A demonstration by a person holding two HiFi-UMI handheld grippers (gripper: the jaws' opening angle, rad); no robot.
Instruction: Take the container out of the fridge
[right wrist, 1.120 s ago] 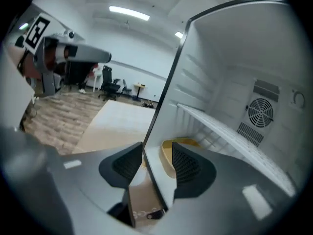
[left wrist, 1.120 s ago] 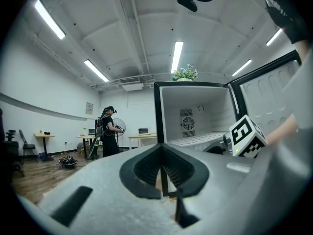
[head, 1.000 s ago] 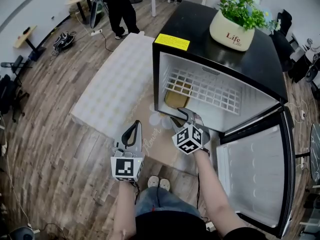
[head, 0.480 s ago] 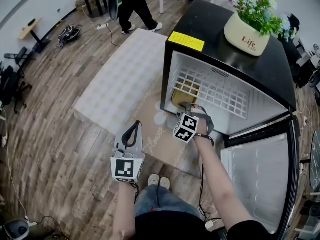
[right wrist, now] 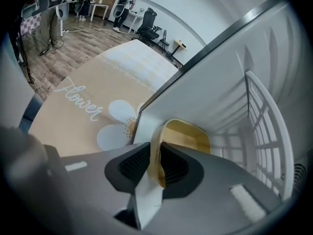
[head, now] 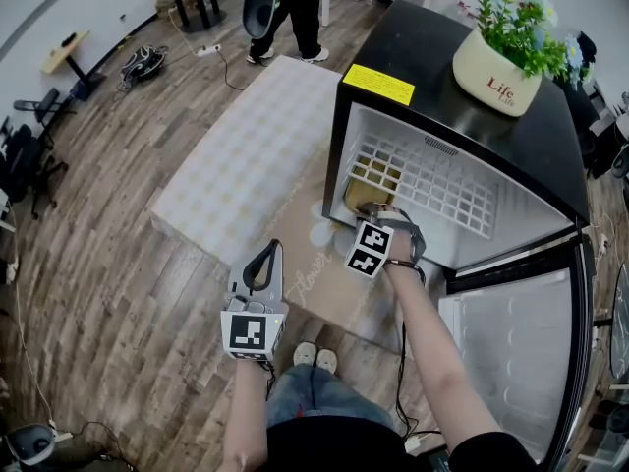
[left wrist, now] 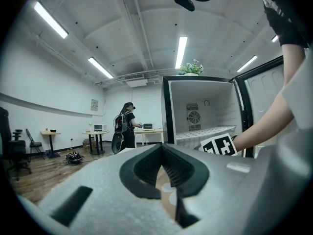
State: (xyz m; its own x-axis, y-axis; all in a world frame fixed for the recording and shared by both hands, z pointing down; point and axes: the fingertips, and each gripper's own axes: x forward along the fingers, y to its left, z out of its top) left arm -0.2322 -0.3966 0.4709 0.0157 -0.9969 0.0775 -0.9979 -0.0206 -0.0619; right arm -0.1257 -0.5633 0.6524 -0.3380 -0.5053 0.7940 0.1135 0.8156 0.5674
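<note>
Left gripper point(head: 263, 264): held level above the floor, just in front of the person's knees. Its jaw tips are together and there is nothing between them.
Mat point(head: 329, 283): beige with a flower print, lying on the wood floor in front of the fridge.
Right gripper point(head: 371, 207): tilted down into the fridge's lower left. Its jaws have just been closing and are now clamped on the container's near wall.
Container point(right wrist: 188, 141): yellow and open-topped, on the fridge floor at the left, under the wire shelf point(head: 432, 180).
Fridge point(head: 432, 67): small and black.
Door point(head: 511, 362): swung open to the right.
Pot point(head: 496, 79): cream with a green plant, standing on top of the fridge at the right.
</note>
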